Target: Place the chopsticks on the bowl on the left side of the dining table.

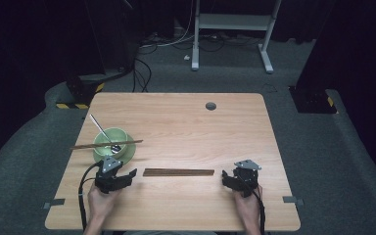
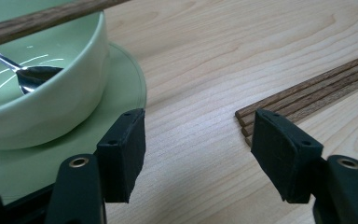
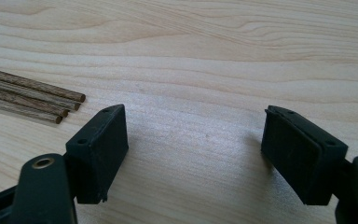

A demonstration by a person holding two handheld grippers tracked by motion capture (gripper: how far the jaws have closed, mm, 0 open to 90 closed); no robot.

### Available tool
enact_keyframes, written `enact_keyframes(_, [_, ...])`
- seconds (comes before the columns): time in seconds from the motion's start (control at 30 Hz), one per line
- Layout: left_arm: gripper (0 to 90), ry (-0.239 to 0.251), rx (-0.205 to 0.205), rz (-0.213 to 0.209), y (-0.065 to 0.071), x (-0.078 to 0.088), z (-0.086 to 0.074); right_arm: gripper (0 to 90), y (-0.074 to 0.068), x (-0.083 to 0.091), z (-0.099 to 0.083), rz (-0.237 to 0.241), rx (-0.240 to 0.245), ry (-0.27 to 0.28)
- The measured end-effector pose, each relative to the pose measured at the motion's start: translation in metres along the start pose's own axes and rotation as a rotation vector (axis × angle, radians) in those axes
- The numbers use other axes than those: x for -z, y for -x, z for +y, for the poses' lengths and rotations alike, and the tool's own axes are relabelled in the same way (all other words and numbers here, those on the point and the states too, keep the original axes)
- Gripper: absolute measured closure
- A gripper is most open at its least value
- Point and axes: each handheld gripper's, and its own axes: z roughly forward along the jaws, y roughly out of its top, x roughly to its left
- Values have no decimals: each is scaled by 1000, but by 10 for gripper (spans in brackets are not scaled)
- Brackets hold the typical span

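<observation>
A pale green bowl [image 1: 110, 139] stands on a green saucer [image 2: 121, 93] at the table's left. A metal spoon [image 1: 103, 131] rests inside it, its handle sticking out toward the far left. One brown chopstick [image 1: 105, 144] lies across the bowl's rim. A bundle of brown chopsticks [image 1: 178, 172] lies flat near the table's middle front. My left gripper [image 1: 125, 172] is open, low over the wood between the saucer and the bundle's left end [image 2: 247, 122]. My right gripper [image 1: 230, 180] is open just right of the bundle's right end [image 3: 70, 105], nothing between its jaws.
The wooden table [image 1: 186, 122] has a round grey cable hole [image 1: 210, 105] near its far edge. Grey tape tabs [image 1: 54, 202] mark the front corners. Beyond the table there is dark carpet, cables and a white desk frame [image 1: 232, 29].
</observation>
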Motion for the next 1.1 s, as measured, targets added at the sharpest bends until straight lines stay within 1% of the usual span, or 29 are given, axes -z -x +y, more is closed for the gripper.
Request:
enact_keyframes(0.13, [354, -9, -7, 9, 2, -6, -2, 221, 0, 0, 0, 0, 0, 0])
enact_keyframes(0.2, [354, -20, -17, 16, 3, -9, -4, 220, 0, 0, 0, 0, 0, 0])
enact_keyframes(0.5, [354, -31, -2, 35, 3, -20, -10, 220, 0, 0, 0, 0, 0, 0])
enact_keyframes(0.67, [355, -39, 3, 62, 1, -25, -13, 220, 0, 0, 0, 0, 0, 0])
enact_keyframes(0.7, [355, -47, 0, 65, 0, -25, -13, 220, 0, 0, 0, 0, 0, 0])
enact_keyframes(0.8, [355, -49, 1, 71, -1, -27, -14, 221, 0, 0, 0, 0, 0, 0])
enact_keyframes(0.83, [354, -45, 8, 71, -1, -28, -15, 220, 0, 0, 0, 0, 0, 0])
enact_keyframes(1.1, [354, -40, 18, 79, -1, -29, -15, 220, 0, 0, 0, 0, 0, 0])
